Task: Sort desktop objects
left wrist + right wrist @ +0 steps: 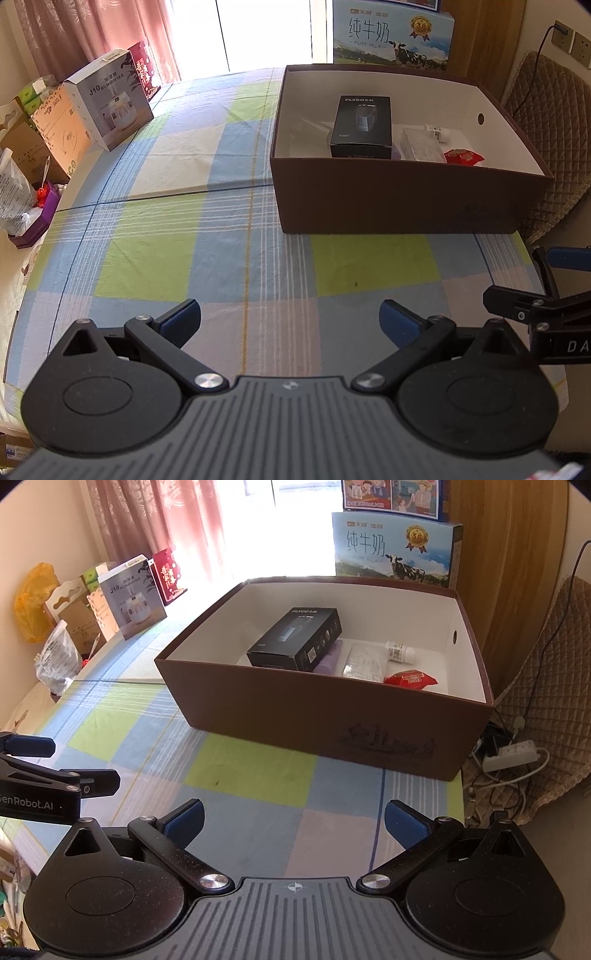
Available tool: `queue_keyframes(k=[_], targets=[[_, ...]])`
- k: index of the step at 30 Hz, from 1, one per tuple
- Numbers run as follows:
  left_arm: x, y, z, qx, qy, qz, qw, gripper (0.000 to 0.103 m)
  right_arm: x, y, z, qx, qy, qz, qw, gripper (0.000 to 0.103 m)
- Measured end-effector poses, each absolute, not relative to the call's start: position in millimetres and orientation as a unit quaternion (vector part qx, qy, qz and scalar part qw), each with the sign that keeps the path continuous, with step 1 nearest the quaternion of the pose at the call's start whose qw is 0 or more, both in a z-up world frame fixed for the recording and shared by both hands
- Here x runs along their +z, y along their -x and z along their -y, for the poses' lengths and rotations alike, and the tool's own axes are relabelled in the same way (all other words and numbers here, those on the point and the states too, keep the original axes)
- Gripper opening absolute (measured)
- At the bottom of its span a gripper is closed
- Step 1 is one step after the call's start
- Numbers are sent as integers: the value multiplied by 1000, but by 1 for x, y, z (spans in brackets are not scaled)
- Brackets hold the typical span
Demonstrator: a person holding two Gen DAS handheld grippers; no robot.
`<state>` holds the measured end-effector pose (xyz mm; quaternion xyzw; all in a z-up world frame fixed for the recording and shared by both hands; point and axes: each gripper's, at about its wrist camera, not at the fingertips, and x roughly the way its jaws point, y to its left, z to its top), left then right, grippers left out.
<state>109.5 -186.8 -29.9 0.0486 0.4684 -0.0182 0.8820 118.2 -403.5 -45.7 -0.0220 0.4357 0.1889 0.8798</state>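
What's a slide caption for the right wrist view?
Open right gripper hovers over checked tablecloth, facing brown box holding sorted items.

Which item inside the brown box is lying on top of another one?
The black FLYCO carton. It rests tilted across a purple item, while the silver packet, white bottle and red snack packet lie on the floor of the brown box.

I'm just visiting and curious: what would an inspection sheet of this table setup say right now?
Surface: checked tablecloth, bare in front of both grippers.
Job's things: brown box holding a black carton, silver packet, white bottle, red snack pack.
Clutter: humidifier box, cartons and bags at the table's left edge.
Grippers: left gripper open, empty; right gripper open, empty.
Cables: power strip with cords, right of the box.
Surroundings: pink curtain, bright window, milk carton, quilted chair.
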Motion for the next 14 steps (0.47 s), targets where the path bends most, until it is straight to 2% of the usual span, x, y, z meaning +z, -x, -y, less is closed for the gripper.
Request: queue_keyframes(k=[14], targets=[[-30,-111,185,-15,-52,-467,883,102,-46,-123,397,194,23,-437,878,101]])
